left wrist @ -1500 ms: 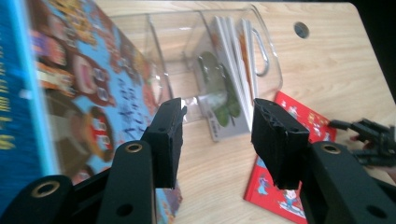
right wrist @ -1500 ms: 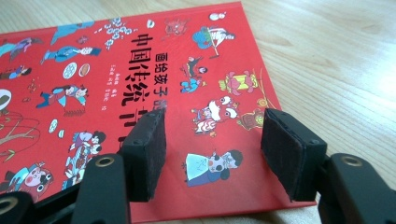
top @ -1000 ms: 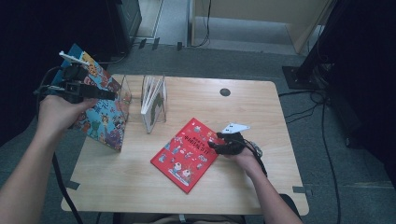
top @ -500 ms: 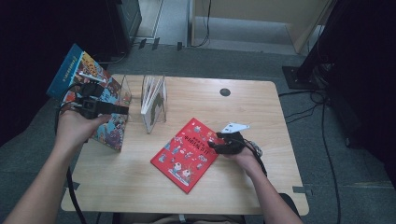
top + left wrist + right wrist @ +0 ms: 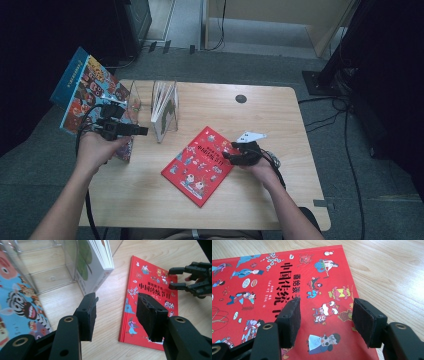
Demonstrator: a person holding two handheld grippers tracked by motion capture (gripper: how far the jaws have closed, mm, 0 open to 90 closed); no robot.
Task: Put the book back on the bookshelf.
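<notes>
The left gripper [image 5: 142,131] has come down since a second ago: it was up beside the top of the blue picture book [image 5: 85,95], and now it sits low at the table's [image 5: 280,125] left edge, its tips pointing toward the clear book stand [image 5: 167,117]. The blue book itself looks different too. A second ago it hung mostly behind the hand. Now it leans tilted at the table's left side, its upper corner reaching out past the edge, and the hand is in front of its lower part. From the left gripper view the jaws stand apart with nothing between them, just bare wood and the edge of the red book [image 5: 150,297] beyond; the blue book's cover [image 5: 17,307] lies off to one side of them, so whether anything still grips that book I cannot tell.

The right gripper [image 5: 227,151] has not shifted. It rests at the right edge of the red book [image 5: 200,165], which lies flat near the middle of the table, in the same place as before. Its jaws are apart above the red cover [image 5: 287,282], not pinching it.

The white book [image 5: 162,102] stands upright in the stand, unchanged.
</notes>
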